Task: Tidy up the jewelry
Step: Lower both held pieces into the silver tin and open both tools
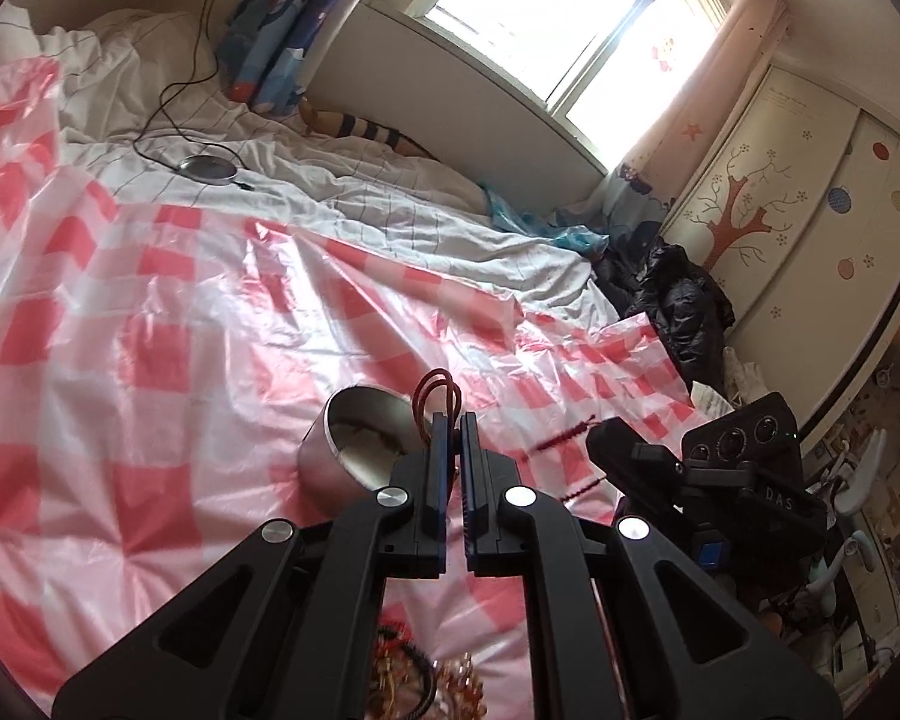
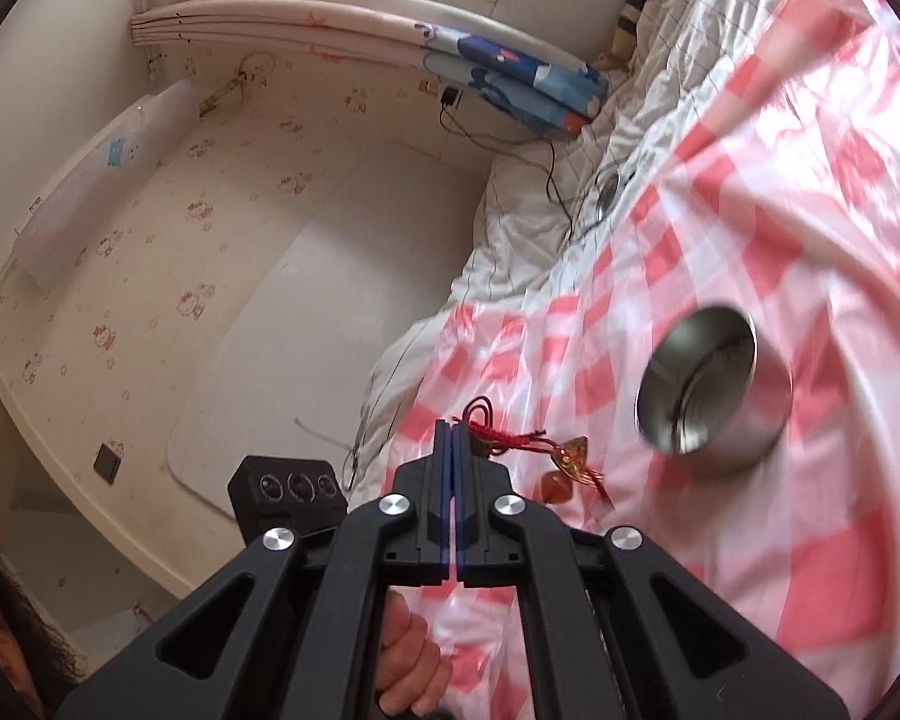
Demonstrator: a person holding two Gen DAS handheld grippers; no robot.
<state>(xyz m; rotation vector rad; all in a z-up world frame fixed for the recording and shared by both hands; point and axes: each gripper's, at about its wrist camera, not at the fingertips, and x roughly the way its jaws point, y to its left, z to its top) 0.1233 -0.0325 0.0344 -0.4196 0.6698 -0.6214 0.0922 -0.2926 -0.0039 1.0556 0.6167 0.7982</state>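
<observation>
A round steel tin [image 1: 354, 444] stands open on the red-and-white checked sheet [image 1: 150, 330]; it also shows in the right wrist view [image 2: 714, 396]. My left gripper [image 1: 453, 420] is shut on a red cord loop [image 1: 435, 393], held beside the tin's rim. My right gripper [image 2: 455, 427] is shut on a red knotted cord charm [image 2: 510, 438] with an amber pendant [image 2: 573, 459] and a red bead [image 2: 555, 489] hanging from it, left of the tin. A red braided cord [image 1: 561, 438] stretches towards the right gripper's body [image 1: 690, 474]. A pile of beaded jewelry [image 1: 426, 678] lies under my left gripper.
The sheet covers a bed with a rumpled white quilt [image 1: 342, 192]. A round silver device [image 1: 207, 168] with a black cable lies on the quilt. Dark clothes [image 1: 672, 294] are heaped at the bed's far end by a wardrobe [image 1: 810, 192]. A wall [image 2: 210, 240] runs along the bed.
</observation>
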